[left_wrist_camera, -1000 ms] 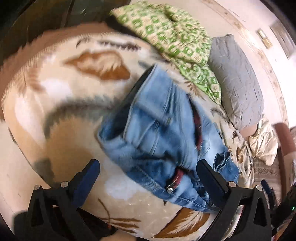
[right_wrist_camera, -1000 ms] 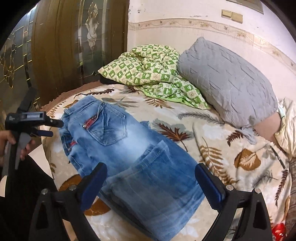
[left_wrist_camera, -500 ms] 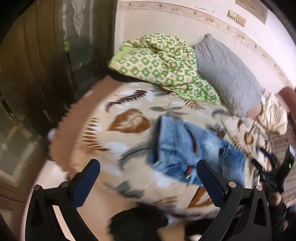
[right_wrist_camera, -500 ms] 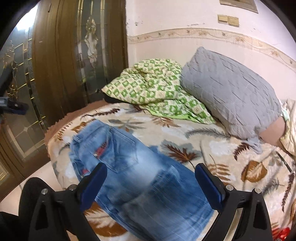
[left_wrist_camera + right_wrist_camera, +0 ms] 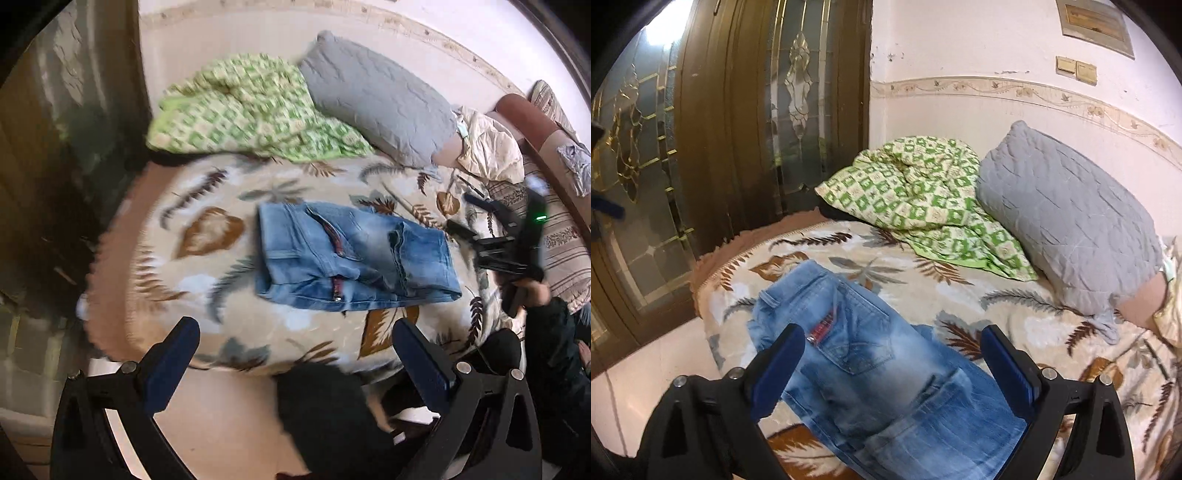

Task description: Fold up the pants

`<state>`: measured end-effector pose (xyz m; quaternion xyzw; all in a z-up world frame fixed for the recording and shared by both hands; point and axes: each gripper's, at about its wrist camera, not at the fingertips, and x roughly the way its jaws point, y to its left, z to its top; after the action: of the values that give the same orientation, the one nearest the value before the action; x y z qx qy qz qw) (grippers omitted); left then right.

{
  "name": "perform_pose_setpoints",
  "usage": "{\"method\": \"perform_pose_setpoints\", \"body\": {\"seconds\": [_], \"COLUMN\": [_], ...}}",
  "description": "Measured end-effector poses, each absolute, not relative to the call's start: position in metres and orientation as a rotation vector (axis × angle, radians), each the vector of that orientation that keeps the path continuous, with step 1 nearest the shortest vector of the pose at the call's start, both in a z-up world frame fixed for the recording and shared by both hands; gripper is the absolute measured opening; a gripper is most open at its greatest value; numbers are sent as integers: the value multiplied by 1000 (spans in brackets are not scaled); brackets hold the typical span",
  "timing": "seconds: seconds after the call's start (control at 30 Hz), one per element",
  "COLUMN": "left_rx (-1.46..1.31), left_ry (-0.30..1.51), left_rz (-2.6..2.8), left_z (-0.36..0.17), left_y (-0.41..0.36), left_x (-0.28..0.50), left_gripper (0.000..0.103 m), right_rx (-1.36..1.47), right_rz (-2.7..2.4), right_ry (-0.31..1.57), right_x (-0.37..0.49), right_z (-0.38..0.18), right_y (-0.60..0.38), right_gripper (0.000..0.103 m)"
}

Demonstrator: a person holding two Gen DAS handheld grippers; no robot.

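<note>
Light blue jeans point(image 5: 351, 258) lie folded into a flat rectangle on the leaf-patterned bed cover point(image 5: 207, 236), near its front edge. In the right wrist view the jeans point(image 5: 879, 369) show a back pocket and a red label. My left gripper point(image 5: 295, 354) is open and empty, held back from the bed over the floor. My right gripper point(image 5: 894, 365) is open and empty, just above the jeans' folded end. The right gripper also shows in the left wrist view point(image 5: 476, 225), held in a hand at the right of the jeans.
A green checked blanket point(image 5: 923, 199) and a grey pillow point(image 5: 1067, 218) lie at the back of the bed by the wall. A dark wooden door with glass panels point(image 5: 713, 122) stands to the left. Pale floor point(image 5: 221, 424) runs along the bed's front edge.
My left gripper has pulled far back and up from the jeans, so the whole bed shows. My right gripper has drawn back and lifted a little. The jeans stay folded.
</note>
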<state>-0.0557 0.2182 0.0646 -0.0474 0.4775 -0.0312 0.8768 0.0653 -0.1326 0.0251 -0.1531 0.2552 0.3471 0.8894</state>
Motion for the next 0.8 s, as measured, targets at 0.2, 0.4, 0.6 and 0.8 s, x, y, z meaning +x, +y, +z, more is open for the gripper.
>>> {"method": "perform_pose_setpoints", "body": {"seconds": [0.2, 0.4, 0.6, 0.8], "left_rx": [-275, -568, -764, -814], "left_ry": [1006, 1016, 963, 842], "left_rz": [-108, -41, -3, 49], "left_z": [-40, -110, -150, -159], "left_y": [208, 216, 227, 220], "left_x": [2, 28, 40, 45], "left_gripper": [103, 103, 103, 103], "right_rx": [-365, -377, -435, -528], "right_rz": [667, 636, 636, 677], "right_ry": [552, 600, 628, 660], "right_x": [78, 108, 130, 151], "right_z": [29, 33, 34, 35], "right_y": [-142, -142, -121, -73], "right_gripper": [97, 97, 97, 97]}}
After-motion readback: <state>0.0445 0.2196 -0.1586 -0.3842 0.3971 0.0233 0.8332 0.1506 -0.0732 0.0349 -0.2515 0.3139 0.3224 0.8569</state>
